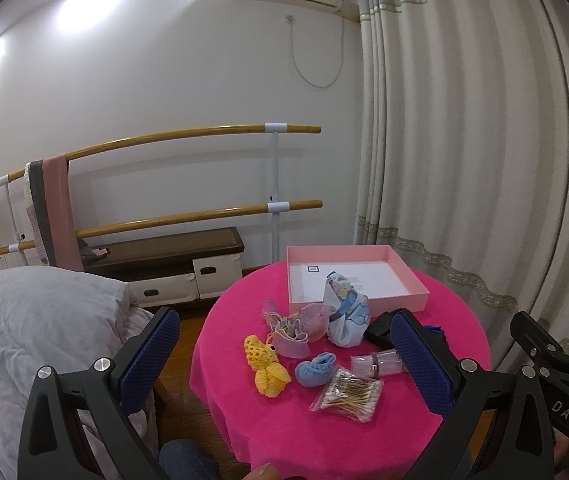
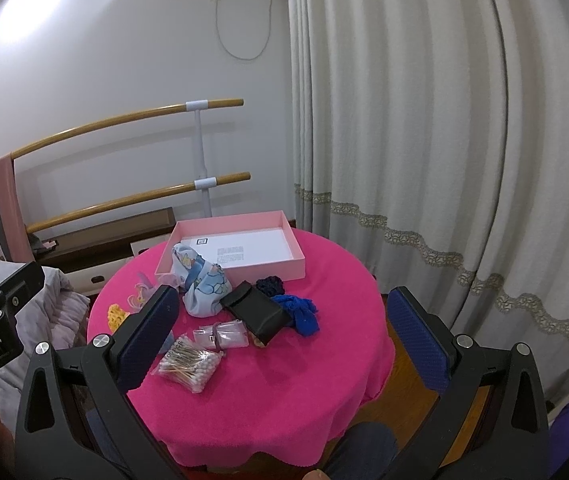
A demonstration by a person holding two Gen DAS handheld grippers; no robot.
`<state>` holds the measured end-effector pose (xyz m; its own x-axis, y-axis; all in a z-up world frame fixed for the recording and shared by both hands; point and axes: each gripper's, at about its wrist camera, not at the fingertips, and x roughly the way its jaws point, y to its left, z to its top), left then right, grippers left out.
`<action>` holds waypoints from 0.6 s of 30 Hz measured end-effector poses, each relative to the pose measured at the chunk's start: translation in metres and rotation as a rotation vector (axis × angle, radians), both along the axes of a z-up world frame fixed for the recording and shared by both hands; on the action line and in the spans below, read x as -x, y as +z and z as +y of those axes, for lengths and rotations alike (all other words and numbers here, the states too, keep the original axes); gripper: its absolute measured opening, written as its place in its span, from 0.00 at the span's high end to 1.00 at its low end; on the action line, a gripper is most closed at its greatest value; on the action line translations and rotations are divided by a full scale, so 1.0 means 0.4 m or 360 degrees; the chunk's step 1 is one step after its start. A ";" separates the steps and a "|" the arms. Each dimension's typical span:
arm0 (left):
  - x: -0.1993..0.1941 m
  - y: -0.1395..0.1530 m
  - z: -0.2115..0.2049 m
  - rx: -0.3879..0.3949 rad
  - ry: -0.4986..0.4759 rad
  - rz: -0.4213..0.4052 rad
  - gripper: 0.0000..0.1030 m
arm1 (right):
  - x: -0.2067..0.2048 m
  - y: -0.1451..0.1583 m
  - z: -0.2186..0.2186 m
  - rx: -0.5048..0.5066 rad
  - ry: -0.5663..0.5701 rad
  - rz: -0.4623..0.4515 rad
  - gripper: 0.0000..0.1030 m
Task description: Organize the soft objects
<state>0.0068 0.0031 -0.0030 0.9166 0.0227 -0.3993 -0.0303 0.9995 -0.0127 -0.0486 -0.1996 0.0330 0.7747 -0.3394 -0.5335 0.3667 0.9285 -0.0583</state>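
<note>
A round table under a pink cloth holds a shallow pink box at the back, with a blue patterned cloth bundle leaning at its front wall. Nearer lie a yellow crochet toy, a light blue sock ball, a pink pouch and dark blue knitted pieces. My left gripper hangs open above the table's near left side. My right gripper is open too, over the near edge. Neither holds anything.
A bag of cotton swabs, small clear packets and a black case lie among the soft things. A bed stands left, curtains right, a ballet barre and low bench behind. A person's knee shows below.
</note>
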 end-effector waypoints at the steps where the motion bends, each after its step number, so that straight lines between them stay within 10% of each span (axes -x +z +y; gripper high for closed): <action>1: 0.001 0.000 0.000 -0.0001 0.0000 0.0000 0.00 | -0.004 -0.003 0.002 0.0002 -0.0001 0.0002 0.00; 18: -0.048 -0.043 0.008 -0.0022 0.0007 0.0054 0.00 | -0.031 -0.037 0.012 -0.0004 0.0026 0.0028 0.00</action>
<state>0.0260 0.0062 -0.0202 0.9023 0.0326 -0.4298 -0.0351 0.9994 0.0021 -0.0360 -0.1949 0.0183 0.7707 -0.3252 -0.5480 0.3503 0.9346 -0.0620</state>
